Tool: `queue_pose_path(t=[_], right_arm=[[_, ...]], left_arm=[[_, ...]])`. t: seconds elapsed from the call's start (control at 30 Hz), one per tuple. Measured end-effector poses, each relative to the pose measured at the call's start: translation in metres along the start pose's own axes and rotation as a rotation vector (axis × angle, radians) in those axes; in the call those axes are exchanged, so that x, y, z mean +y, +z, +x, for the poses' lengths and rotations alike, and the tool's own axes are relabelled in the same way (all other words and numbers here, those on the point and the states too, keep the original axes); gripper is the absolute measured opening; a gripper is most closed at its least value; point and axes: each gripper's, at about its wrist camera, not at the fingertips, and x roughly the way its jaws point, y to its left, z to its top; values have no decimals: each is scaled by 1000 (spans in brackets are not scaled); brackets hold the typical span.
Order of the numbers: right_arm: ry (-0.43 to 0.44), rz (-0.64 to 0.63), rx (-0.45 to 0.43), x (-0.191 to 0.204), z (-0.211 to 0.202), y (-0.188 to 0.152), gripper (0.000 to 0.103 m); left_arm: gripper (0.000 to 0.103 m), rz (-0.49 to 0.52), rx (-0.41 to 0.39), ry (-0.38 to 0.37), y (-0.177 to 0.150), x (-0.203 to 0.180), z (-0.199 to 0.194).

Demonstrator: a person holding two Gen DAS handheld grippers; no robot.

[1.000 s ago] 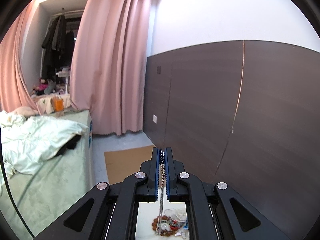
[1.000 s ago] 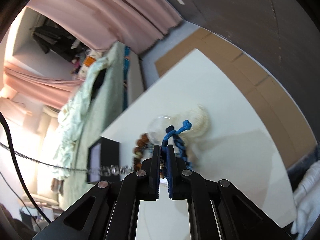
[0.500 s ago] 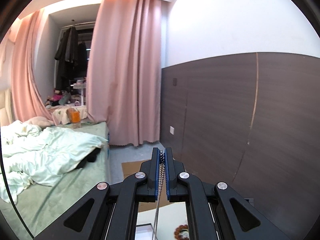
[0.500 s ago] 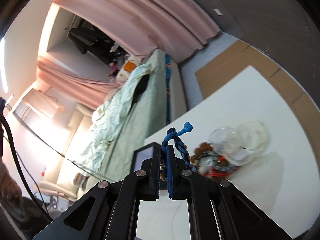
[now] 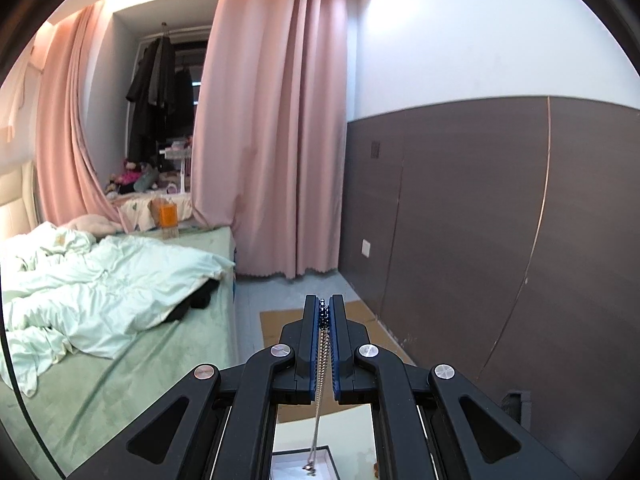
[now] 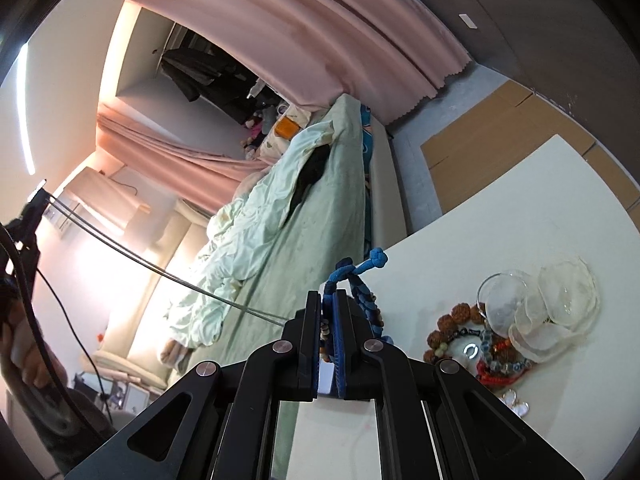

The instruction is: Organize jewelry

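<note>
My left gripper (image 5: 324,304) is shut on a silver chain necklace (image 5: 320,396). The chain hangs down between the fingers, and its end dangles over a dark box with a white lining (image 5: 328,464) on the white table (image 5: 360,420). The same chain shows as a thin taut line in the right wrist view (image 6: 160,268). My right gripper (image 6: 329,298) is shut on a blue braided cord bracelet (image 6: 360,268) and holds it above the table's left edge (image 6: 520,208). A pile of beaded bracelets (image 6: 464,340) lies on the table to the right.
Clear plastic domed lids (image 6: 552,308) lie by the bead pile. Small crystal pieces (image 6: 516,402) sit near it. A bed with green sheets and a rumpled duvet (image 5: 100,288) stands left of the table. Cardboard (image 5: 280,324) covers the floor by the dark wall panel (image 5: 480,220).
My left gripper has risen with the chain, so the bead pile has left its view. My right gripper has lifted the blue bracelet and swung left, away from the pile.
</note>
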Motion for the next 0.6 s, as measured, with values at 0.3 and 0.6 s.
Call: queue_pose_path(t=[0.3, 0.6], right_arm=[[29, -4, 19, -2, 14, 6, 8], [42, -14, 35, 3, 21, 1, 8]], left_arm=[[5, -62, 76, 23, -41, 17, 35], [5, -203, 208, -8, -102, 33, 62]])
